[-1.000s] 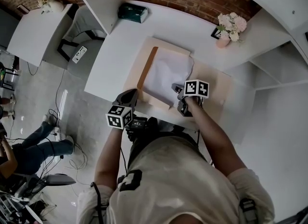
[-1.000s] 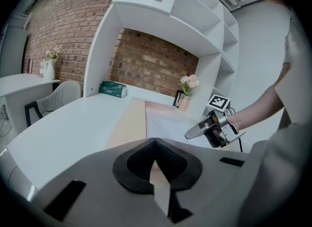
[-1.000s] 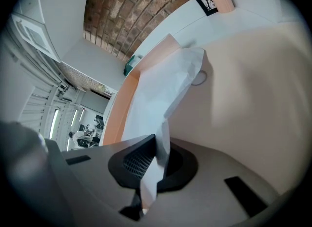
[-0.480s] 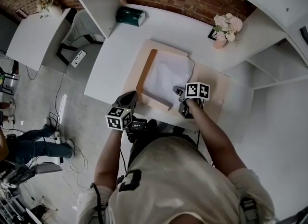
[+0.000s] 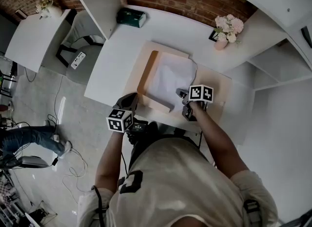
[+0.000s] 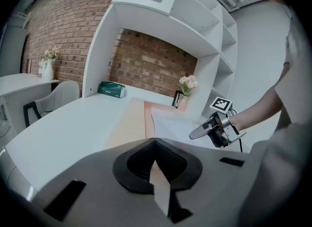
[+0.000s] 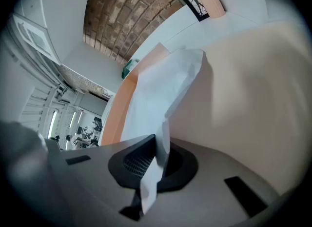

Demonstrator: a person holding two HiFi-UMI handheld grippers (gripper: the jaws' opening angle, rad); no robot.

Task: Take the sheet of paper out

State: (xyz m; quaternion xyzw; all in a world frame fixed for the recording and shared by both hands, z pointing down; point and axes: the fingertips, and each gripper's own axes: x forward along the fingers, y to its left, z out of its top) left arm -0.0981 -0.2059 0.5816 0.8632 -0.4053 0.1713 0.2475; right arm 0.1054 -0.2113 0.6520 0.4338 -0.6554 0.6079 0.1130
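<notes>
The right hand-held gripper (image 5: 181, 94) was pressed together on the sheet (image 5: 168, 76), pinching it at the corner closest to the folder's near edge. Its own view showed white paper rising from between the jaws and bowing upward before it flattened out. The left hand-held gripper (image 6: 157, 175) was likewise closed, with a thin tan strip between its jaws that looked to be the near left edge of the folder (image 5: 147, 74).

The sheet lay over the middle of the folder, which rested on the counter (image 5: 112, 65). An orange band of the folder showed along the sheet's left side. Whether any of the paper was tucked under a flap there could not be told.

From the right gripper, the sheet stretched ahead and slightly left, and its long axis ran from the folder's near edge toward its far edge. The right hand was the nearer one and already had the paper, while the left gripper sat off the folder's near left corner, apart from the sheet.

The pull would probably go back along that axis, out over the folder's near edge, while the left grip kept the folder from sliding. The bowed corner suggested the paper could crease if it were dragged sideways
</notes>
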